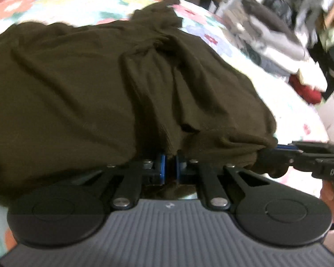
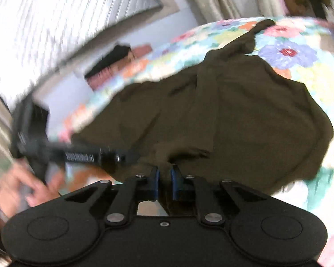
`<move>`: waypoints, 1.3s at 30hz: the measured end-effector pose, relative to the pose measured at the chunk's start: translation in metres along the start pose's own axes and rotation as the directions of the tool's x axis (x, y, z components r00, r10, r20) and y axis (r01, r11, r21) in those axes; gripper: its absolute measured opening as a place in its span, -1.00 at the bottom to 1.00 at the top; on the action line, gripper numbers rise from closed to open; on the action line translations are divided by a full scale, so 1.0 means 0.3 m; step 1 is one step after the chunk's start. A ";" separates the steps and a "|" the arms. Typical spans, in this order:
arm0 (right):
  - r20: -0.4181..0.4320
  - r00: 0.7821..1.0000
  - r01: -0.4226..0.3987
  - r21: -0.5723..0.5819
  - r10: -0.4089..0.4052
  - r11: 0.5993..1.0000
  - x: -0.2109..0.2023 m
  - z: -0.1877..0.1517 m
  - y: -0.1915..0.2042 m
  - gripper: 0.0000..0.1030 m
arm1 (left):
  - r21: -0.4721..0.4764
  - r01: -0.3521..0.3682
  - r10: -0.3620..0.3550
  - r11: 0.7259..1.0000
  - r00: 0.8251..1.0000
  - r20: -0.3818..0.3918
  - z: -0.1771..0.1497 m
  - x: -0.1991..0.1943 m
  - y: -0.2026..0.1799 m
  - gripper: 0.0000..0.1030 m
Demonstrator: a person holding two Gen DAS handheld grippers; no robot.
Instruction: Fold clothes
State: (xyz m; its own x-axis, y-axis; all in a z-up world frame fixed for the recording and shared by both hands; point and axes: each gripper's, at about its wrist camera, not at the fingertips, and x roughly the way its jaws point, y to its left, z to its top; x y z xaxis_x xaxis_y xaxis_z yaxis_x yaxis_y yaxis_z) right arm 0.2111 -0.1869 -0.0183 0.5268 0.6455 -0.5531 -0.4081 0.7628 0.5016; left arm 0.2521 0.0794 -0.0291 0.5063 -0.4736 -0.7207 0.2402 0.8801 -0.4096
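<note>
Left wrist view: the left gripper (image 1: 168,165) pinches the near edge of a dark olive garment (image 1: 100,84) spread over a floral bedspread (image 1: 78,2). The right gripper (image 2: 164,182) likewise clamps the cloth's hem just beside it.

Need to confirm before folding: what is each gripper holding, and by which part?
Both the left gripper and right gripper pinch the near edge of the dark olive garment, close together.

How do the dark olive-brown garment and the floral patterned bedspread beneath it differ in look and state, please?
The dark olive-brown garment is one plain dark colour; the floral patterned bedspread is pale with many-coloured flowers. The garment is rumpled into folds and pinched at its near edge by the left gripper and right gripper; the bedspread lies spread, ungripped. Both are soft fabric.
</note>
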 end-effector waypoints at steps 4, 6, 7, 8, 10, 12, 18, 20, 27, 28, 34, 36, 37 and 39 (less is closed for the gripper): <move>-0.014 0.996 -0.083 0.044 0.084 0.996 -0.111 -0.070 0.074 -0.77 | -0.032 -0.004 0.004 0.999 1.000 -0.010 -0.092 -0.130 -0.043 -0.86; -0.055 0.992 -0.111 0.098 0.116 0.989 -0.133 -0.124 0.067 -0.80 | -0.020 -0.047 0.046 0.999 0.998 -0.041 -0.156 -0.142 -0.062 -0.86; -0.076 0.989 -0.113 0.139 0.124 0.984 -0.137 -0.150 0.052 -0.80 | -0.033 -0.054 0.052 0.998 0.996 -0.068 -0.189 -0.136 -0.060 -0.86; -0.098 0.989 -0.093 0.159 0.110 0.983 -0.128 -0.167 0.035 -0.80 | -0.042 -0.069 0.064 0.997 0.992 -0.104 -0.213 -0.115 -0.056 -0.86; -0.144 0.987 -0.044 0.171 0.069 0.984 -0.091 -0.190 0.007 -0.81 | -0.010 -0.108 0.105 0.994 0.986 -0.130 -0.212 -0.083 -0.064 -0.85; -0.169 0.984 -0.035 0.174 0.065 0.984 -0.058 -0.198 -0.003 -0.81 | 0.018 -0.121 0.123 0.992 0.986 -0.114 -0.199 -0.089 -0.083 -0.86; -0.119 0.986 -0.108 0.076 0.117 0.991 -0.137 -0.217 0.101 -0.85 | 0.063 -0.161 0.164 0.985 0.985 -0.053 -0.237 -0.181 -0.133 -0.86; -0.147 0.982 -0.101 0.093 0.114 0.990 -0.139 -0.235 0.107 -0.85 | 0.108 -0.195 0.197 0.975 0.980 -0.005 -0.255 -0.216 -0.172 -0.86; -0.210 0.978 0.022 0.098 -0.001 0.995 -0.122 -0.267 0.060 -0.86 | 0.097 -0.231 0.241 0.968 0.963 -0.119 -0.255 -0.128 -0.156 -0.85; -0.206 0.978 0.006 0.116 0.018 0.993 -0.129 -0.267 0.062 -0.86 | 0.097 -0.227 0.238 0.969 0.965 -0.114 -0.254 -0.137 -0.162 -0.85; -0.180 0.983 -0.022 0.001 0.021 1.000 -0.156 -0.265 0.149 -0.86 | 0.201 -0.309 0.332 0.930 0.938 -0.094 -0.257 -0.138 -0.213 -0.78; -0.221 0.973 0.048 -0.051 -0.058 0.998 -0.130 -0.274 0.148 -0.86 | 0.211 -0.309 0.339 0.927 0.932 -0.125 -0.265 -0.128 -0.211 -0.72; -0.245 0.966 0.075 -0.059 -0.087 0.995 -0.118 -0.281 0.140 -0.86 | 0.205 -0.305 0.333 0.930 0.936 -0.117 -0.264 -0.142 -0.211 -0.66; -0.270 0.952 0.120 -0.095 -0.142 0.988 -0.107 -0.292 0.136 -0.84 | 0.185 -0.277 0.296 0.943 0.951 -0.089 -0.261 -0.187 -0.215 -0.46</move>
State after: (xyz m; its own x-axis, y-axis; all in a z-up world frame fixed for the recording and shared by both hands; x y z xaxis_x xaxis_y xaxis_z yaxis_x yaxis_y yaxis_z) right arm 0.1120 -0.1731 -0.0382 0.3586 0.5170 -0.7773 -0.4106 0.8351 0.3660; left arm 0.1433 0.0463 -0.0061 0.4791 -0.1925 -0.8564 0.2395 0.9673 -0.0835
